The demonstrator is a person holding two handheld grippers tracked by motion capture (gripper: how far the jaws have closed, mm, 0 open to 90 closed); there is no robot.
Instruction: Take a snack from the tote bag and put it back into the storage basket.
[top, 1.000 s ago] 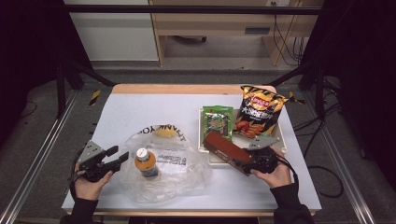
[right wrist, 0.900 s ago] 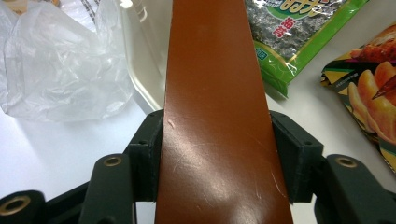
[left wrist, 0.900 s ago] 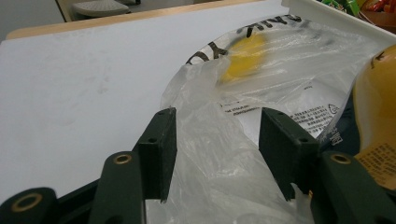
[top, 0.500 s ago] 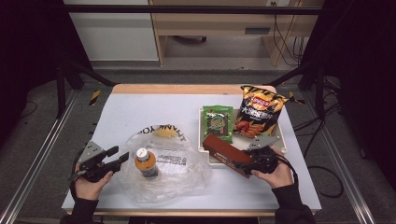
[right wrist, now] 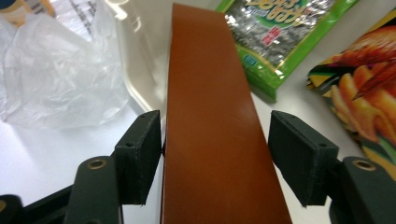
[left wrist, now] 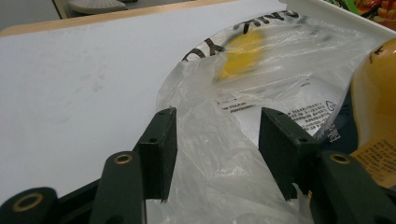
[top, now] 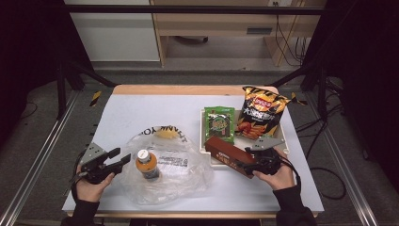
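The long brown cardboard box [right wrist: 212, 116] looks smooth and glossy. The clear thin plastic bag [left wrist: 219, 172] is crinkled and shiny. The white tabletop [top: 136, 117] is matt.

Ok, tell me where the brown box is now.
In the high view the brown box lies right of centre, one end on the white tray by the green packet, the other between the right tool's jaws.

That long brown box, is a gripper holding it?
No. The long brown cardboard box sits between the right gripper's jaws, which have just been opening; a gap shows at one pad.
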